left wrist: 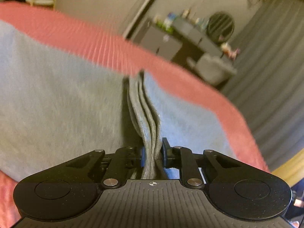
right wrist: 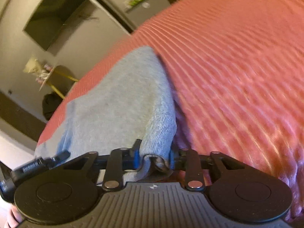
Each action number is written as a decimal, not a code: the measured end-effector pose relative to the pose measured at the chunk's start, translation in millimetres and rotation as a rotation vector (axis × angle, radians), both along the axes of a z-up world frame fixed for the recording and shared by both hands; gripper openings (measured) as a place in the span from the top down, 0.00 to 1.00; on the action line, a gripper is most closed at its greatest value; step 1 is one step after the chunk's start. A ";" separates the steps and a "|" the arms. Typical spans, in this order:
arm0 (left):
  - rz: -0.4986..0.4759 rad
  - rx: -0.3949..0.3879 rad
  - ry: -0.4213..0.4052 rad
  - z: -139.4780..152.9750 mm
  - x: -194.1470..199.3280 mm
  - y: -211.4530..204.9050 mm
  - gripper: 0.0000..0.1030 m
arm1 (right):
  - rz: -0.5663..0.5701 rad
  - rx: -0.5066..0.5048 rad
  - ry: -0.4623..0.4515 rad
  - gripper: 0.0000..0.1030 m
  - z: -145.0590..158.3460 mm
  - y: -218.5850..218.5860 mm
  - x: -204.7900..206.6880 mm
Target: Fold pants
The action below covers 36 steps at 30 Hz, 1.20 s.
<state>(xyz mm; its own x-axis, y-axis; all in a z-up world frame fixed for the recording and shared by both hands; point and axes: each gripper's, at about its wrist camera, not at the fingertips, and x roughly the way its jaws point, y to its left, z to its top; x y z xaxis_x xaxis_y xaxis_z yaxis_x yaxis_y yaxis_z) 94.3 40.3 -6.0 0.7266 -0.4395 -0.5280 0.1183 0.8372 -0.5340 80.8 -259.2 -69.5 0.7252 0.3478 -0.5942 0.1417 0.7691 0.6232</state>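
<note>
The grey pants lie spread on a pink ribbed bedspread. My left gripper is shut on a ribbed band of the pants, several layers pinched edge-on between the blue pads. In the right wrist view the pants run away from me over the bedspread. My right gripper is shut on a ribbed cuff of the pants, bunched between the pads. Both views are blurred by motion.
Beyond the bed stand a dark cabinet with small items on top, a grey curtain and a pale wall with a dark screen. A yellow-legged stand is at the left. Another gripper's black body shows low left.
</note>
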 end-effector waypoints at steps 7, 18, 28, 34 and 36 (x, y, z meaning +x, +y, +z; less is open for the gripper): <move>0.024 0.226 0.138 -21.9 10.9 -16.5 0.70 | 0.000 -0.104 0.069 0.56 0.4 4.7 2.5; 0.066 0.146 0.118 -26.3 23.0 -11.5 0.60 | -0.073 -0.364 -0.097 0.69 46.8 16.7 4.2; 0.055 0.216 0.063 -26.6 14.5 -28.8 0.54 | 0.098 -0.628 -0.044 0.91 21.2 56.9 133.8; 0.044 0.219 0.051 -28.4 13.4 -28.5 0.49 | 0.069 -0.636 -0.033 0.91 20.3 62.5 163.3; 0.041 0.222 0.048 -29.1 14.2 -28.4 0.48 | 0.086 -0.645 -0.041 0.91 19.0 64.8 145.8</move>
<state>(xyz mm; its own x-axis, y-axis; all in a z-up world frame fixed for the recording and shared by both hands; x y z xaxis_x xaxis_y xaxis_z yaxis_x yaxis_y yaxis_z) 108.5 11.9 -35.1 0.7133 -0.2793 -0.6428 0.0606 0.9383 -0.3404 226.5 -194.5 -50.6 0.7373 -0.0116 -0.6755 0.0488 0.9982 0.0361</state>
